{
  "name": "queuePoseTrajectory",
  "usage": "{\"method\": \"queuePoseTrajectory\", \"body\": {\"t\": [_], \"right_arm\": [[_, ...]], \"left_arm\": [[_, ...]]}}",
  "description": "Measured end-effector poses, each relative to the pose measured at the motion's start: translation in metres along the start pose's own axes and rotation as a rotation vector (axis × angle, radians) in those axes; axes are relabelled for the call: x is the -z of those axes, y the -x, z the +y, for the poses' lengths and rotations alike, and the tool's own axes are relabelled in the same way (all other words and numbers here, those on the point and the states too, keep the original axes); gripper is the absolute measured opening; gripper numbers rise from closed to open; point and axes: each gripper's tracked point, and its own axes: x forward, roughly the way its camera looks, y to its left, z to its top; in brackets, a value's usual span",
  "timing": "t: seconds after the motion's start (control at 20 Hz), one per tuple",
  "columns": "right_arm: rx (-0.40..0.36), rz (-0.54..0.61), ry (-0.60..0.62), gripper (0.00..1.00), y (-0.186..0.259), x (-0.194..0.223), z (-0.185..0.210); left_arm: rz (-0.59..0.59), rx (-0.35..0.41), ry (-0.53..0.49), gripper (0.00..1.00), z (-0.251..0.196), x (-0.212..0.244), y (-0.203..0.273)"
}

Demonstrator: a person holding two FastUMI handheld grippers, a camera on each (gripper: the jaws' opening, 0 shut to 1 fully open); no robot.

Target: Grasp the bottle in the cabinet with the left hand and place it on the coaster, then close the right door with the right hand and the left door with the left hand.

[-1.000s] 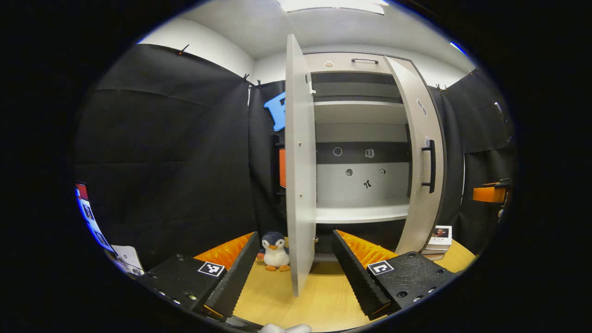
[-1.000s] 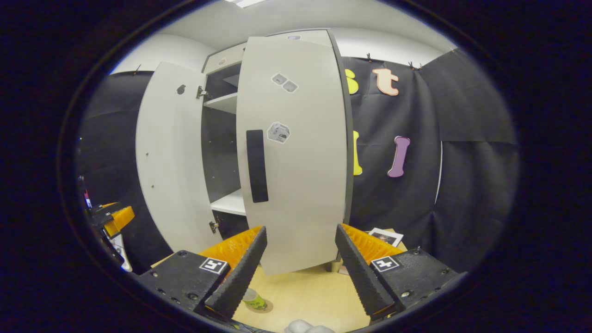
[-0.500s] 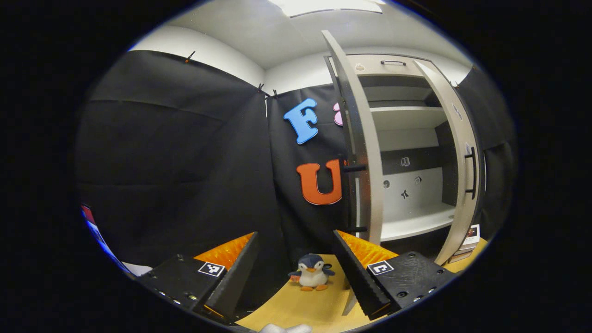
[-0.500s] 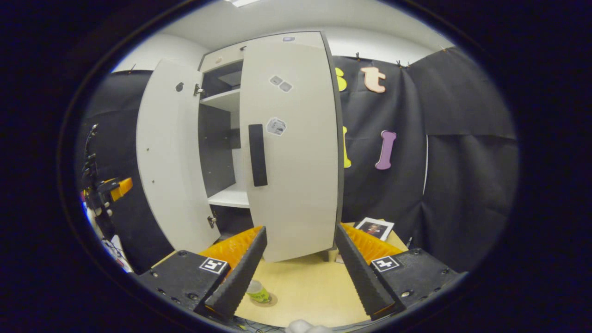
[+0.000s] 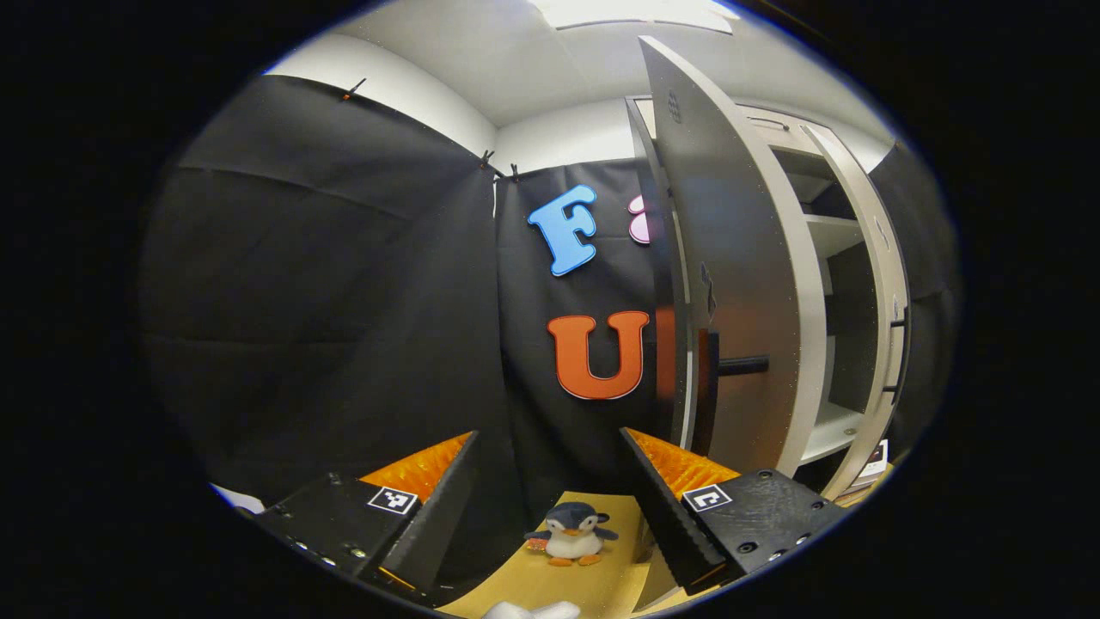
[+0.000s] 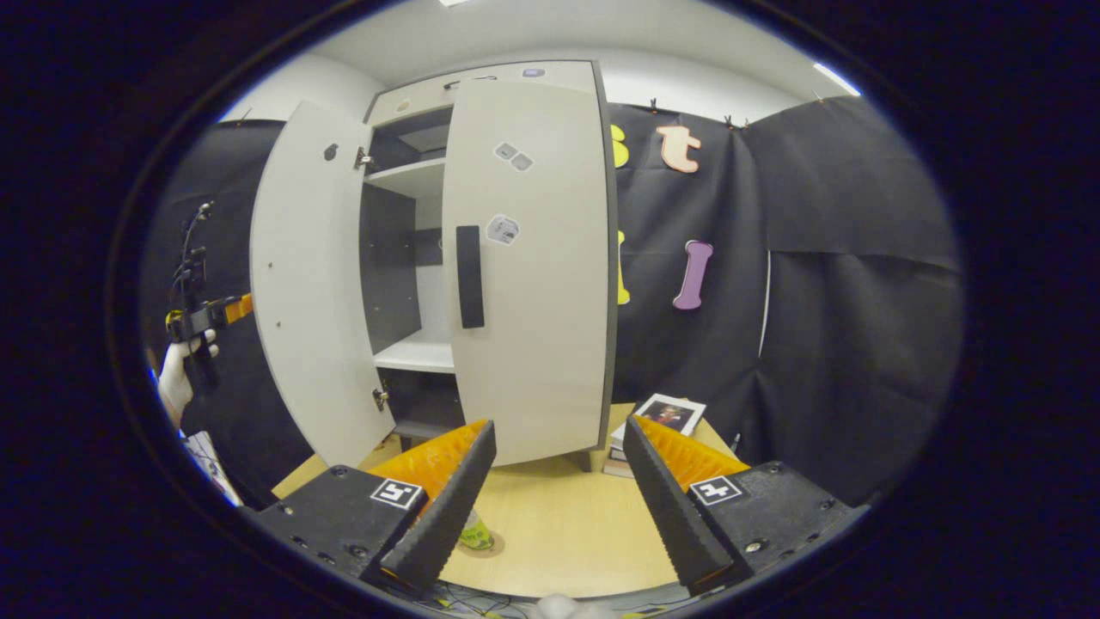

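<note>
Bottle (image 6: 473,535) sits on coaster (image 6: 491,545) on the desk (image 6: 567,524), partly hidden behind right gripper (image 6: 557,503) finger. Right door (image 6: 528,275) near shut, left door (image 6: 305,284) wide open. Both grippers spread, empty; left gripper (image 5: 550,507) beside left door's outer face, penguin toy (image 5: 571,535) below.

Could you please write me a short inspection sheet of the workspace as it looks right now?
Surface: wooden tabletop, bare in the middle.
Job's things: bottle stands on the coaster; cabinet with its left door wide open and its right door nearly shut.
Clutter: toy penguin by the left door; stack of books beside the cabinet.
Grippers: left claw open, empty, outside the left door; right claw open, empty, facing the right door.
Cables: thin wires at the near table edge.
Surroundings: black cloth wall, white ceiling.
</note>
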Motion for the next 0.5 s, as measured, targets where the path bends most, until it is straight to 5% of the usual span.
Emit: {"method": "queuePoseTrajectory", "body": {"t": [0.5], "right_arm": [[-0.037,0.017,-0.013,0.98,-0.0015,0.0054,0.0041]], "left_arm": [[-0.002,0.016,-0.014,0.92,-0.0076,-0.0012,-0.0021]]}}
